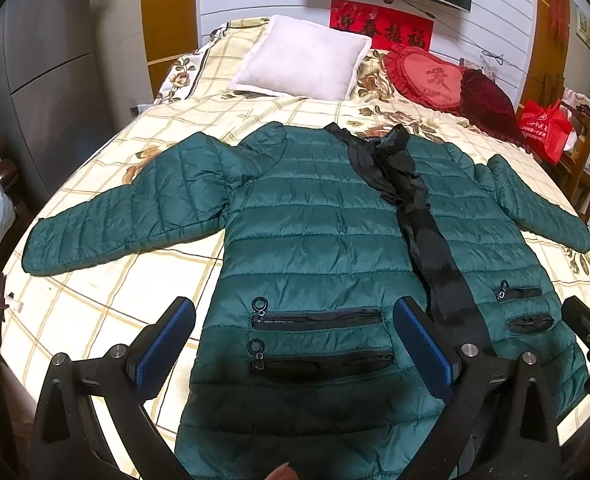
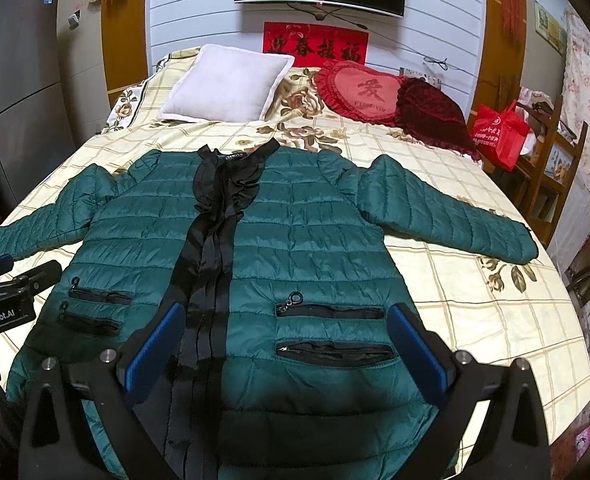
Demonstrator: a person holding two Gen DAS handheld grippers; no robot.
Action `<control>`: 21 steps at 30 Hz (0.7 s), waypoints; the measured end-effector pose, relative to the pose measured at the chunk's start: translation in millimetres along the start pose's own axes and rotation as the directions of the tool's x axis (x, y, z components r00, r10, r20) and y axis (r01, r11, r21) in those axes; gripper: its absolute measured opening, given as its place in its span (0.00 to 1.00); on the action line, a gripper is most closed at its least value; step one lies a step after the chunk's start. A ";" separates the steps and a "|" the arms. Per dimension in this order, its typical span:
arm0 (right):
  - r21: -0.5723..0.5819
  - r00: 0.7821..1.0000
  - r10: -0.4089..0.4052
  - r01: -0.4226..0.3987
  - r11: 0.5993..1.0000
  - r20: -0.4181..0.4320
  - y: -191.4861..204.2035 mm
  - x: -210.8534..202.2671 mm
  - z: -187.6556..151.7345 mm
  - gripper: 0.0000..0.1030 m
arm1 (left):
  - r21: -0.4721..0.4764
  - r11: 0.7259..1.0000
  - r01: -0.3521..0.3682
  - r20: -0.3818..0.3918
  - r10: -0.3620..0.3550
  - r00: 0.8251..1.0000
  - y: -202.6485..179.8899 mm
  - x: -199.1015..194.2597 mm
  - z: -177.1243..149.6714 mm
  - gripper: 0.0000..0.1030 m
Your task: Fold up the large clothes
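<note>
Both sets of tongs are held apart above the hem end of the jacket, and nothing is clamped: the left tongs (image 1: 295, 344) frame the two zip pockets (image 1: 319, 340) on that side, and the right tongs (image 2: 287, 348) frame the matching pockets on the other side. The green quilted jacket (image 1: 315, 232) lies flat and face up on the bed (image 2: 475, 300), directly ahead of the tongs, with the black front placket (image 2: 211, 248) running away from them toward the collar. Both sleeves are spread outward to either side; no fold is judged to have been made, so the whole task remains. Beyond the collar, a white pillow (image 1: 303, 56) and a red heart cushion (image 2: 367, 92) rest at the head of the bed. The left sleeve cuff (image 1: 39, 248) is shown fully only in the left wrist view; the right sleeve cuff (image 2: 523, 244) is shown whole only in the right wrist view.
</note>
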State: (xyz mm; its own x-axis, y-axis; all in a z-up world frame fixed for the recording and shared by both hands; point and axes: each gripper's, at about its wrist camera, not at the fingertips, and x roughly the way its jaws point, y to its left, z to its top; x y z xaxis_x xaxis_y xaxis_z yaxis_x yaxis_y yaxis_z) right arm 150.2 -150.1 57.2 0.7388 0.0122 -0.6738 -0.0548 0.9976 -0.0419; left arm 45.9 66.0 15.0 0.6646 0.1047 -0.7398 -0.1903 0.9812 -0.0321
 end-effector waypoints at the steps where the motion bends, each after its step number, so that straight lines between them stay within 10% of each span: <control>1: -0.001 1.000 -0.002 0.002 1.000 0.001 0.2 -0.7 0.1 0.99 | 0.001 1.000 0.001 0.000 -0.001 1.000 -0.1 0.1 -0.1 0.71; 21: -0.129 0.996 0.006 0.005 0.992 0.083 -35.3 16.7 -9.2 0.99 | 0.023 0.999 0.026 0.070 -0.028 0.997 91.2 21.6 17.1 0.74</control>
State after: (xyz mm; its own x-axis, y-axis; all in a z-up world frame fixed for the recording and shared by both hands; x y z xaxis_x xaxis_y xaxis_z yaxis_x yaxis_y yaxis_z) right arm 158.3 -185.8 40.6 0.7919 0.0239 -0.6102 -0.1376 0.9805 -0.1402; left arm 55.4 160.5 7.6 0.7188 0.0884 -0.6896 -0.1559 0.9871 -0.0360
